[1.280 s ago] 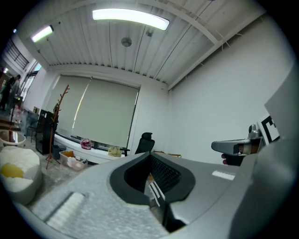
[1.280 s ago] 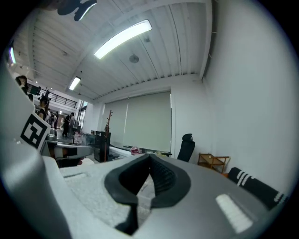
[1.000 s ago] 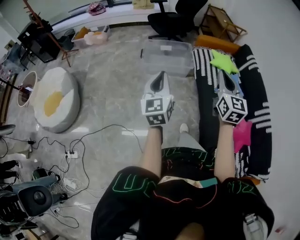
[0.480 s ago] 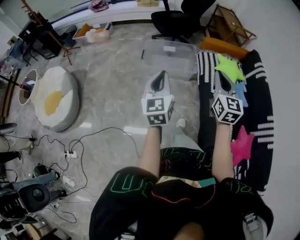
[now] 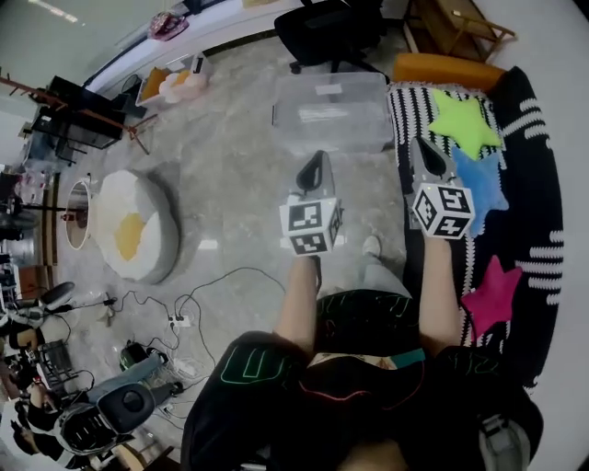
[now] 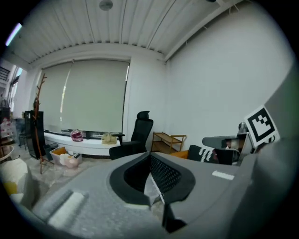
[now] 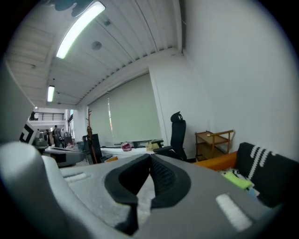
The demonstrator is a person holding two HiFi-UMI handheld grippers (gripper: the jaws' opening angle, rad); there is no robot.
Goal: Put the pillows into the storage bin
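Three star-shaped pillows lie on the black-and-white sofa [image 5: 538, 184] at the right: a green pillow [image 5: 466, 122], a blue pillow [image 5: 486, 186] and a pink pillow [image 5: 493, 292]. A clear plastic storage bin [image 5: 332, 111] stands on the floor past the sofa's far end. My left gripper [image 5: 316, 162] is held over the floor, shut and holding nothing. My right gripper [image 5: 423, 149] hovers at the sofa's near edge beside the blue pillow, also shut and empty. In the right gripper view the green pillow [image 7: 237, 180] shows low at the right.
A black office chair [image 5: 331, 28] and a wooden rack [image 5: 456, 23] stand behind the bin. A white-and-yellow beanbag [image 5: 133, 235] lies at the left, with cables [image 5: 212, 294] across the floor. An orange cushion [image 5: 446, 69] caps the sofa's far end. My legs are below.
The view has swung so that more of the sofa and all three pillows show. Both grippers stay shut and at about the same height; the right one now sits nearer the blue pillow.
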